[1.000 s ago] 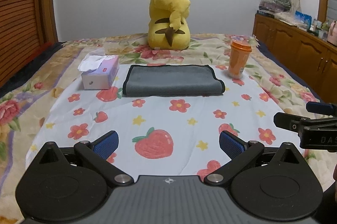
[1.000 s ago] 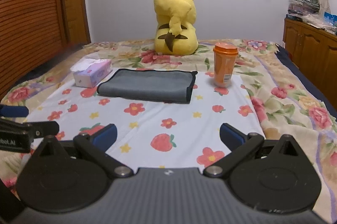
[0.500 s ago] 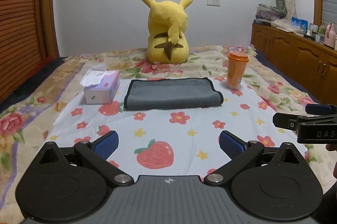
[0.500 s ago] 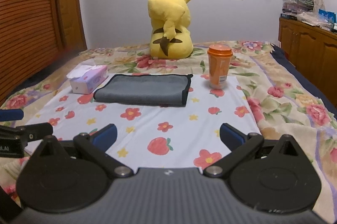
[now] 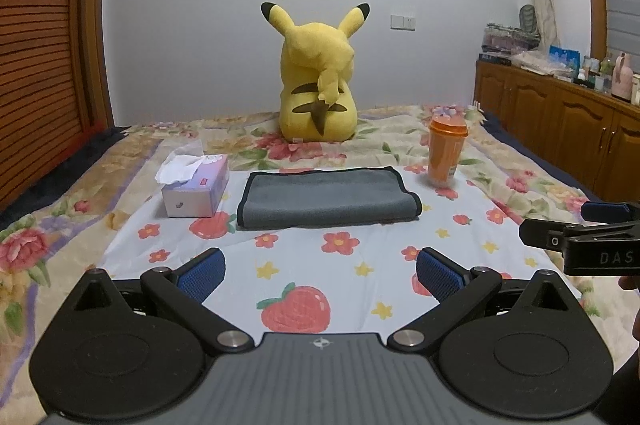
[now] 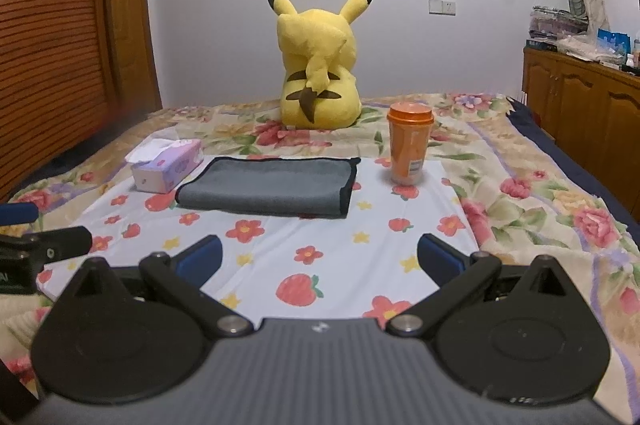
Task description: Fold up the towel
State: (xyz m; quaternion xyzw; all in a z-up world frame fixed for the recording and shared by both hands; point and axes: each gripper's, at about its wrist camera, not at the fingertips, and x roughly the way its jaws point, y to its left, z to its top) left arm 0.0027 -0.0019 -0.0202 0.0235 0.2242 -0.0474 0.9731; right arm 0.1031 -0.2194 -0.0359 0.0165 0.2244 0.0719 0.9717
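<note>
Left wrist view, left claw (image 5: pixel 318 275): released, both blue pads spread wide with nothing between them, held low over the near edge of the bed (image 5: pixel 520 169).
Left wrist view, towel (image 5: pixel 328 199): a grey towel with dark trim is seen lying flat as a neat rectangle, apparently already doubled, toward the middle of the bed on a fruit-and-flower sheet (image 5: pixel 340 273), well apart from the claw.
Left wrist view, neighbours: a tissue box (image 5: pixel 196 191) is placed just beside the towel's left end; an orange cup (image 5: pixel 447 155) stands upright near its far right corner; a yellow plush toy (image 5: pixel 318 87) is seated behind, toward the bed's far edge.
Left wrist view, right claw (image 5: pixel 592 225): only a side glimpse is given at the frame's right edge.
Right wrist view, right claw (image 6: pixel 318 261): released and unloaded, likewise held back at the near edge.
Right wrist view, towel (image 6: pixel 268 187): shown between tissue box (image 6: pixel 168 165) and orange cup (image 6: pixel 410 149), untouched.
Reason for the stance: both claws are judged to be kept apart and spread so that each may be brought to one towel corner.
</note>
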